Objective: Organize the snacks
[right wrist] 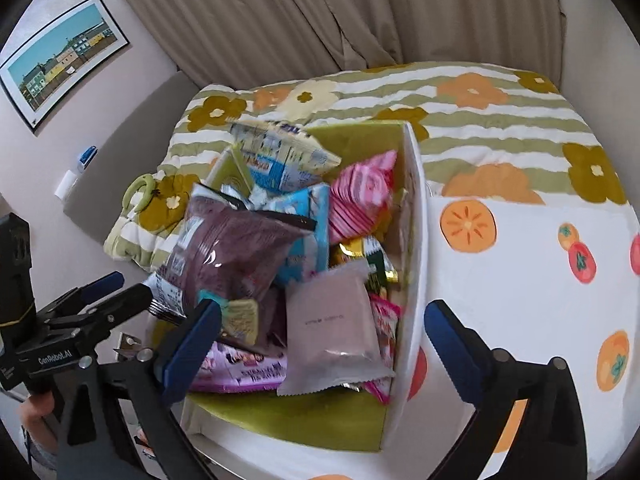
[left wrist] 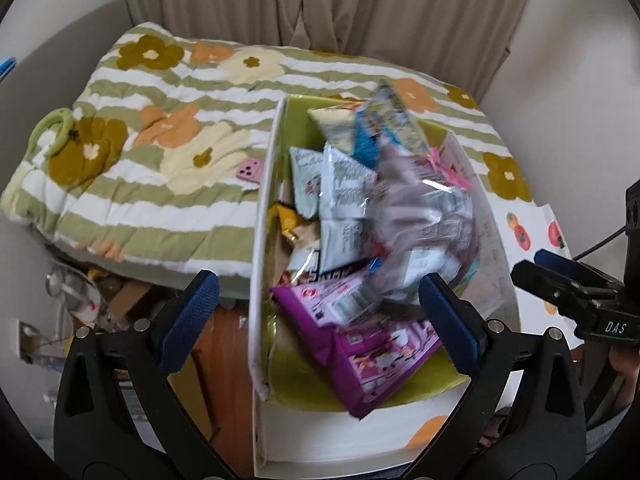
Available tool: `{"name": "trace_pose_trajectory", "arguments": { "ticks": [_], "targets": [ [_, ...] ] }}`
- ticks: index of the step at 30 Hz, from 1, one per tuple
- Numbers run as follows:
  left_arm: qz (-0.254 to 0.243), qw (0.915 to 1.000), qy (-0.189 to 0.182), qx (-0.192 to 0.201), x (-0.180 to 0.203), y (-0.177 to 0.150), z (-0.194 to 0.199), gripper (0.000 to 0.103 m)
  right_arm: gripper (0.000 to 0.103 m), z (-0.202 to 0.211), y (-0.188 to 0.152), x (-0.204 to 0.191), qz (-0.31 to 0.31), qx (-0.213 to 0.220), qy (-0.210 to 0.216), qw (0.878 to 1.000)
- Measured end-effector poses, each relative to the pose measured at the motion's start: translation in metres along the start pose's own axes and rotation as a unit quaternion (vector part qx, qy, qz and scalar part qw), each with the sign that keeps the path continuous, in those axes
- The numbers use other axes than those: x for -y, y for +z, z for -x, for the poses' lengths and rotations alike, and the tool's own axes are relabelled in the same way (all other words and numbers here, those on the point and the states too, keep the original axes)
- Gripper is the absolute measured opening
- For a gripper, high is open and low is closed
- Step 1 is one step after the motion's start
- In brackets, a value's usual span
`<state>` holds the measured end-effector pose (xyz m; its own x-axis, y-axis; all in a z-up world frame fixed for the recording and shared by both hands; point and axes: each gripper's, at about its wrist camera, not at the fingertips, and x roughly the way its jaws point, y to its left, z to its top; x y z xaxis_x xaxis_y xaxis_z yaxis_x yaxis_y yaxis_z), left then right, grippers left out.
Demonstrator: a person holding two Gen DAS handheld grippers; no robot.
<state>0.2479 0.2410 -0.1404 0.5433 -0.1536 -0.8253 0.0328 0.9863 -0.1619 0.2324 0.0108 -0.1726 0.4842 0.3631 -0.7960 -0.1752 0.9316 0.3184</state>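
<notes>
A white box with a green lining point(left wrist: 272, 184) point(right wrist: 412, 216) stands on the bed, piled with snack packets. On top lies a dark purple bag point(left wrist: 424, 216) point(right wrist: 236, 248), blurred in the left wrist view. Below it are purple packets point(left wrist: 360, 340), grey-white packets point(left wrist: 344, 184), a pale mauve pouch point(right wrist: 336, 320) and a pink striped pack point(right wrist: 360, 196). My left gripper point(left wrist: 316, 316) is open over the box's near left corner, holding nothing. My right gripper point(right wrist: 320, 340) is open above the box's near right side, empty. Each gripper shows at the other view's edge point(left wrist: 560, 280) point(right wrist: 100, 300).
The box rests on a green-striped floral quilt point(left wrist: 160, 152) point(right wrist: 500, 120) and a white sheet with fruit prints point(right wrist: 540, 280). A pink phone point(left wrist: 250, 169) and a green ring point(left wrist: 52, 128) lie on the quilt. Beige curtains point(right wrist: 320, 12) hang behind. Clutter lies on the floor at the left point(left wrist: 100, 296).
</notes>
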Motion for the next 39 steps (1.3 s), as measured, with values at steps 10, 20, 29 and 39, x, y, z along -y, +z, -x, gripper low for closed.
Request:
{"name": "trace_pose_trajectory", "arguments": {
  "ticks": [10,20,29,39],
  "targets": [
    [0.005,0.9992,0.019,0.035,0.012,-0.015,0.036,0.099,0.101,0.027,-0.008,-0.006,0.024,0.022,-0.001,0.999],
    [-0.012,0.9923,0.03,0.12,0.069,-0.037,0.121,0.099,0.101,0.121,-0.028,-0.004,0.054,0.102,-0.023,0.993],
    [-0.044,0.9722,0.033,0.228,0.13,-0.074,0.213,0.103,0.101,0.226,-0.062,0.008,0.046,0.197,-0.122,0.972],
    [-0.054,0.969,0.017,0.24,0.161,-0.109,0.229,0.102,0.101,0.263,-0.098,0.016,0.045,0.223,-0.173,0.958]
  ]
}}
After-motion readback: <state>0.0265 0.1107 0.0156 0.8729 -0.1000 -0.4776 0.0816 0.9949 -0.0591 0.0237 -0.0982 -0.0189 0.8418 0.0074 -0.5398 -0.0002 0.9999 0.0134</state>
